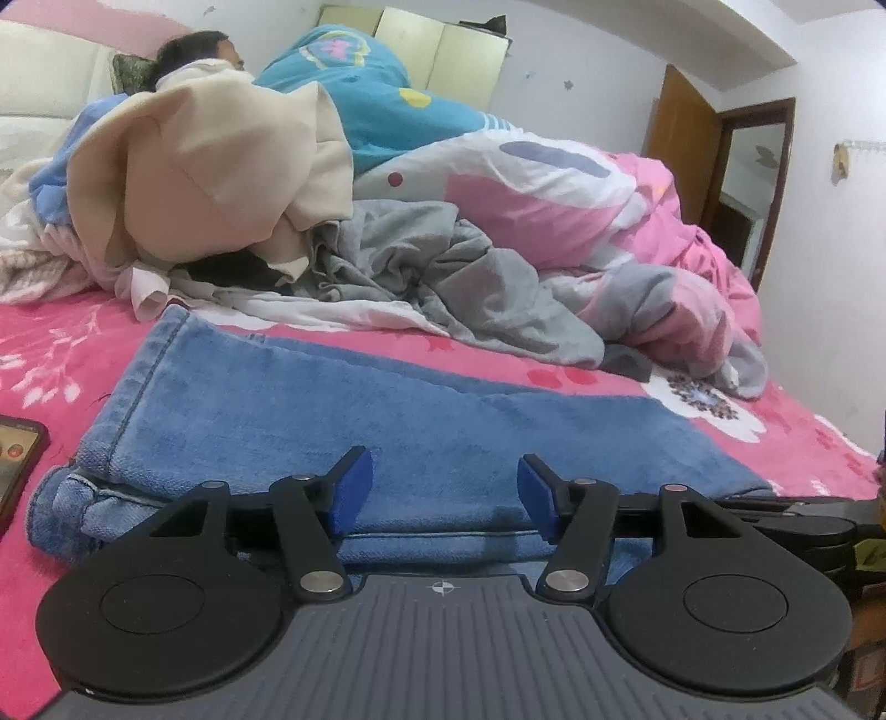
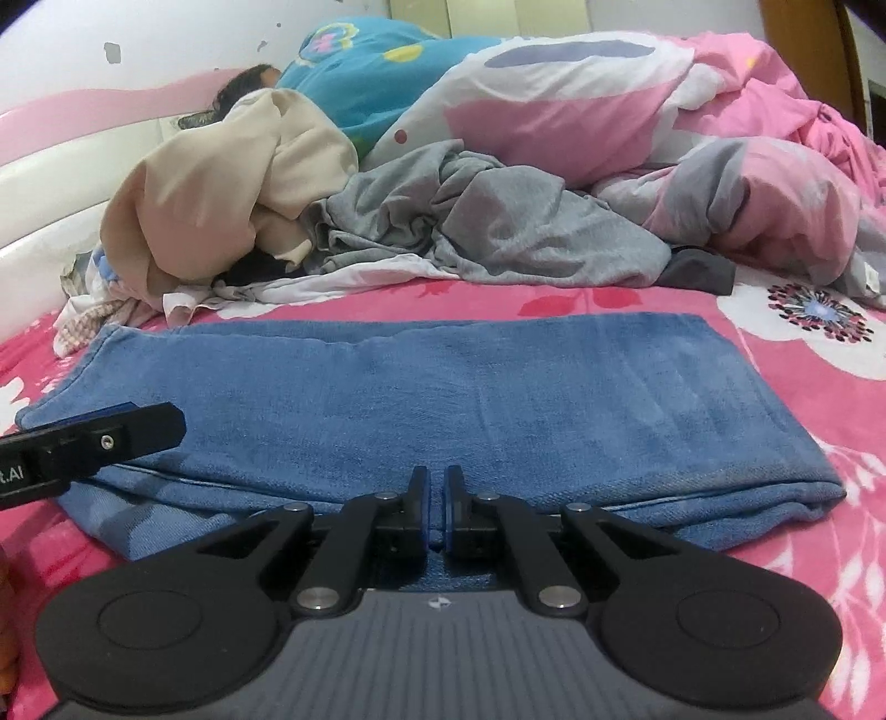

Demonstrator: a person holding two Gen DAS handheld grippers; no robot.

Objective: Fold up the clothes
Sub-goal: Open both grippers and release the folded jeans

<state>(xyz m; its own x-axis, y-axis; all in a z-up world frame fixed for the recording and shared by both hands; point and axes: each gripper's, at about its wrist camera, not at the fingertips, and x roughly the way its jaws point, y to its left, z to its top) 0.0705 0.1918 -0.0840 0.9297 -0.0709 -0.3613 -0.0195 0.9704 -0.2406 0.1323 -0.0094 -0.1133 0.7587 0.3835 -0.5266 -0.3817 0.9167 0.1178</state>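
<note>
A pair of blue jeans point(image 1: 387, 410) lies folded into a long flat band on the pink flowered bedspread point(image 1: 66, 343). My left gripper point(image 1: 443, 471) hovers over the band's near edge. Its blue pads stand open and apart, with denim showing under the gap and nothing pressed between them. In the right wrist view the jeans point(image 2: 470, 399) run across the middle, and my right gripper point(image 2: 437, 482) is low over their near edge. Its fingers are shut, with only a thin slit between them and no fabric visibly pinched. One finger of the left gripper point(image 2: 111, 437) reaches in from the left over the jeans' end.
Behind the jeans lie a beige garment point(image 1: 210, 183), a crumpled grey garment point(image 1: 421, 260) and a pink and white quilt point(image 1: 554, 183). A person point(image 1: 194, 50) lies at the head of the bed under a blue cover. A phone point(image 1: 16, 459) lies at the left edge.
</note>
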